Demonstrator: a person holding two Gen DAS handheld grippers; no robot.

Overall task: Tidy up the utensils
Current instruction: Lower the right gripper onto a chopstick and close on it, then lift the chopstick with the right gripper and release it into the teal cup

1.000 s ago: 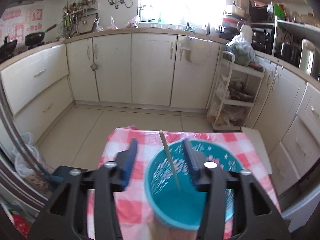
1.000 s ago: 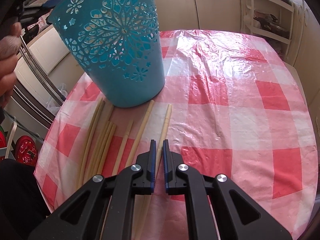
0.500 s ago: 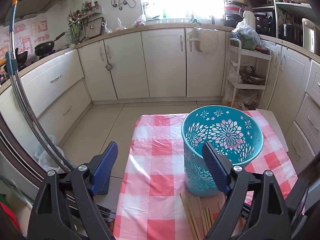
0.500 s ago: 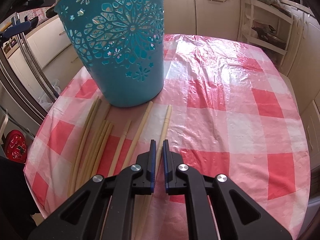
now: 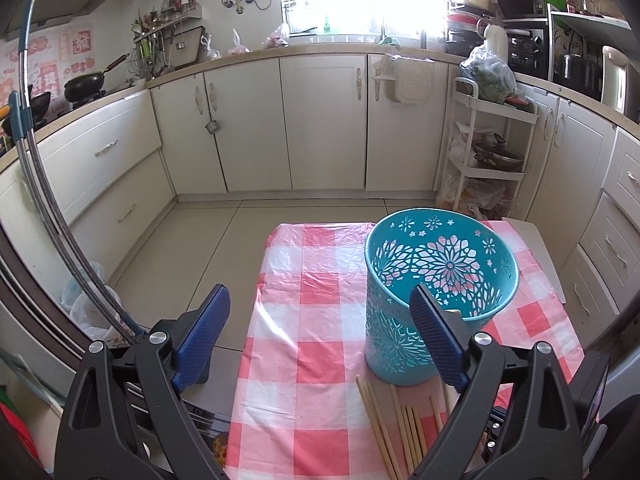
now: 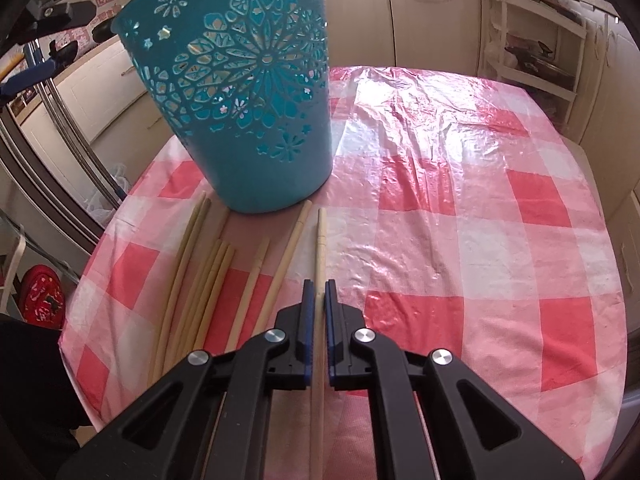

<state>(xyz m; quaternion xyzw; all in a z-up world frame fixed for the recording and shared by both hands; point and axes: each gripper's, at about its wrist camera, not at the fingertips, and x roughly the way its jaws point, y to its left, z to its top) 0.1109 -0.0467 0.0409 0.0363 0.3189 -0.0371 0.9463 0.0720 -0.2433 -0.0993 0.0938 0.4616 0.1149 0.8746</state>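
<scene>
Presently we find the right gripper (image 6: pixel 319 294) clenched on one chopstick (image 6: pixel 320 240) running between its jaws, ready for the basket (image 6: pixel 248 92) ahead, while the left gripper (image 5: pixel 320 320) is opening, empty.

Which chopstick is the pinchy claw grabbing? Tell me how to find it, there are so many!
Find the big blue flower-pattern basket on the red-and-white checked tablecloth. In front of it lies a row of pale chopsticks. The grabbed chopstick is the one farthest right, lying straight, and it alone is pinched in the right gripper, whose blue pads are shut on it.
</scene>
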